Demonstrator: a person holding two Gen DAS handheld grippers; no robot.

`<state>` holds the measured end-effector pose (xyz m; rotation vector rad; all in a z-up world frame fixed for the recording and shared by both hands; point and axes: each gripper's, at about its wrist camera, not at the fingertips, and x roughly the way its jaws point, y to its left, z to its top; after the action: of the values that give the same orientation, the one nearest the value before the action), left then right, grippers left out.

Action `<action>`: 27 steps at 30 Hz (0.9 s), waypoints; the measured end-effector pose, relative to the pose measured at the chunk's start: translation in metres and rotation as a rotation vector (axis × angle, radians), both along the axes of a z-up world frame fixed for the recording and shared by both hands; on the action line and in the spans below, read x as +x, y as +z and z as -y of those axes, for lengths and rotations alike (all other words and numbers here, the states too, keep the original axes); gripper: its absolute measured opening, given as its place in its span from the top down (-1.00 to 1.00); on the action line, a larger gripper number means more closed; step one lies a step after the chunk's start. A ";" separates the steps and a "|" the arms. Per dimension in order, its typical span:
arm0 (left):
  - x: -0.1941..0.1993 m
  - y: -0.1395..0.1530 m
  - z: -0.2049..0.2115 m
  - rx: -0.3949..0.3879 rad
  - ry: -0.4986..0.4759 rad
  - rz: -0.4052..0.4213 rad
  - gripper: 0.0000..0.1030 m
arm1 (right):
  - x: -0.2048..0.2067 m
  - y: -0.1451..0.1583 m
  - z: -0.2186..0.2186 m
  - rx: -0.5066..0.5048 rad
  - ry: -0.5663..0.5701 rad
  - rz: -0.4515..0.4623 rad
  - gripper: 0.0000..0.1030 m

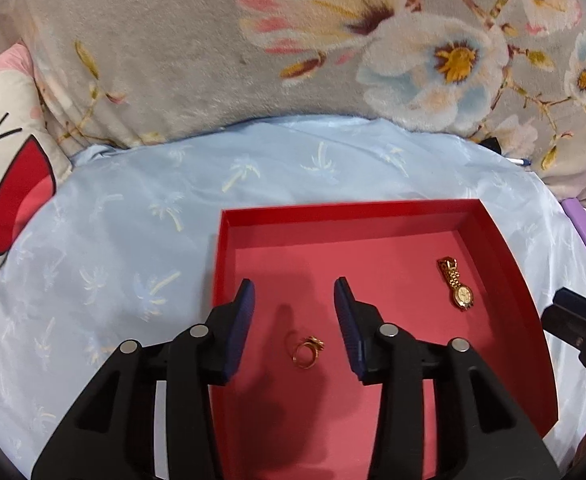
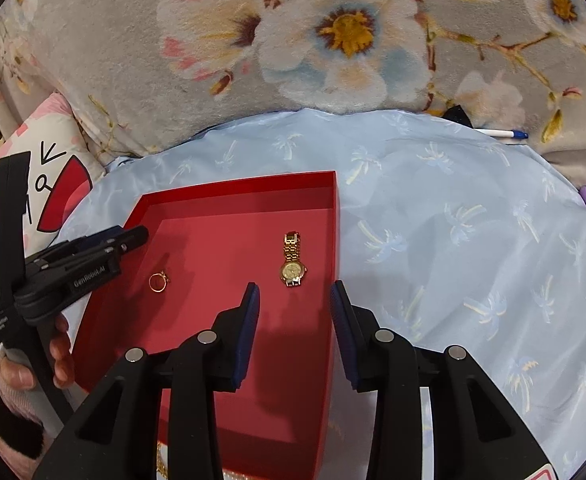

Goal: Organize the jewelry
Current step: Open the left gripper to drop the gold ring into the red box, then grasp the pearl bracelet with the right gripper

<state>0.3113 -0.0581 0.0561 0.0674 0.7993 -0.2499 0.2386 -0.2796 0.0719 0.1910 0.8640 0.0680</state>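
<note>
Gold ring (image 1: pixel 307 352) lies flat on the red tray (image 1: pixel 373 210) floor, gold watch (image 1: pixel 459 286) well apart toward the tray's right wall. My left gripper (image 1: pixel 295 304) hangs over the ring, jaws wide, empty. Right gripper (image 2: pixel 294 306) near the watch, also wide open, empty. I judge it's between placements; next I need another piece. Blue sheet (image 1: pixel 133 208) underneath.

left gripper (image 2: pixel 133 236) | side: "GenRobot.AI" | handle: "Data Acquisition System"

Both wrist views share red tray (image 1: pixel 493 232), near
</note>
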 end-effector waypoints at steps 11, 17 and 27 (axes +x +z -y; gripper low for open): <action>-0.075 0.038 -0.046 -0.046 0.012 0.101 0.15 | -0.078 0.006 -0.007 -0.033 0.000 0.020 0.30; -0.134 0.028 -0.064 -0.045 0.013 0.110 0.14 | -0.122 -0.007 -0.012 -0.001 0.010 -0.014 0.30; -0.189 -0.021 -0.065 -0.029 -0.011 0.055 0.07 | -0.155 -0.049 -0.026 0.010 -0.003 -0.058 0.30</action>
<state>0.1227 0.0067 0.0349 0.0517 0.7411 -0.2691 0.0838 -0.2531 0.0228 0.2045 0.9209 0.0641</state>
